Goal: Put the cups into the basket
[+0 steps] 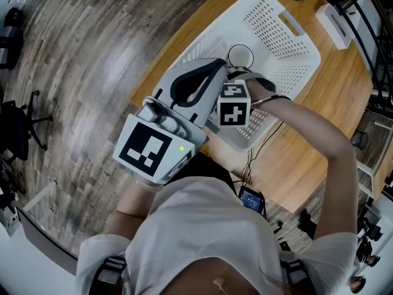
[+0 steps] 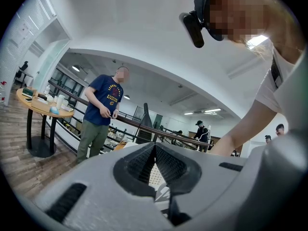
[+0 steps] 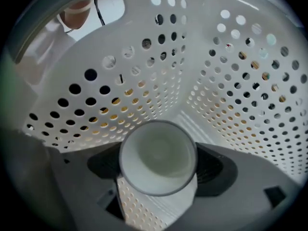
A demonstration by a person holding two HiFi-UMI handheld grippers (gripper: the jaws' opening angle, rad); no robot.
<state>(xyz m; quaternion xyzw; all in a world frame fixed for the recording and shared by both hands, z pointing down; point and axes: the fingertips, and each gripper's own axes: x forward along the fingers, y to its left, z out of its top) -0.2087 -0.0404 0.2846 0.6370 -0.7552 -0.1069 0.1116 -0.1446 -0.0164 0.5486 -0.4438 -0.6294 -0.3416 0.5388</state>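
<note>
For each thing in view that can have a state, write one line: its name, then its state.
left gripper: shut, empty.
right gripper: shut on the cup, lowered inside the basket.
cup: empty, held by its sides, mouth toward the gripper's camera.
basket: upright on the table, only the held cup seen inside.

Bright even indoor light, fisheye edge warping, dark vignetted corners

The left gripper (image 1: pixel 215 69) hid the basket's (image 1: pixel 295 54) near corner — the cup (image 1: pixel 240 56) showed only its rim, its base out of sight.
</note>
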